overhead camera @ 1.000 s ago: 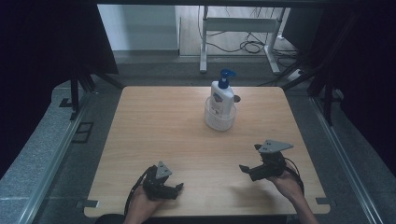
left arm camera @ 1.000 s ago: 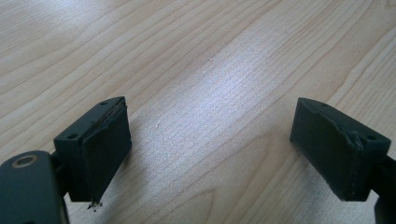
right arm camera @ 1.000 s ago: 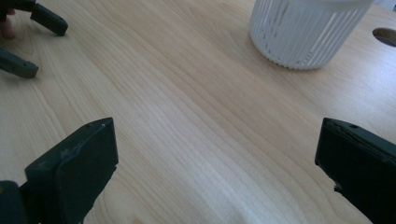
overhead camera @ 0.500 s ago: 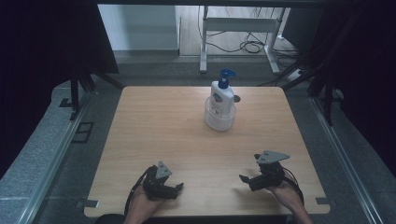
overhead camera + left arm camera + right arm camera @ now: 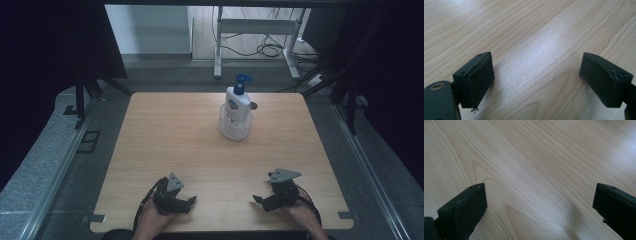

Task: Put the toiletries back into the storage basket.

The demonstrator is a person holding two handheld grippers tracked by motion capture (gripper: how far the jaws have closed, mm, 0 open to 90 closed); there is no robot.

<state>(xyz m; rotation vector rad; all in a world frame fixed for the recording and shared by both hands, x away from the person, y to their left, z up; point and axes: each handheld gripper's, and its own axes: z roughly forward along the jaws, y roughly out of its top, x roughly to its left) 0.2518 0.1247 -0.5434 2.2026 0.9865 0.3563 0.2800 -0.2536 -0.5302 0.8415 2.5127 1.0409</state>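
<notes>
Standing upright in a clear round plastic tub point(image 5: 235, 127) at the far middle of the pale wooden desk point(image 5: 165, 135), the white pump bottle with blue nozzle point(image 5: 237, 102) is seen from above: long axis vertical, spout apparently turned rightward. Well short of it, the left gripper point(image 5: 191, 200) and right gripper point(image 5: 256, 199) are rested. A level, centred approach is advised.

Wide, empty jaws are shown in the left gripper view point(image 5: 536, 75).

Equally wide, empty jaws are shown in the right gripper view point(image 5: 540, 202).

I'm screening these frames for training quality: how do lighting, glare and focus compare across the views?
High view: dim and bluish, dark surround, soft detail on the pump bottle. Left gripper view: bright glare patch on the table between the left gripper jaws, grain sharp. Right gripper view: even light, right gripper jaws slightly blurred.
</notes>
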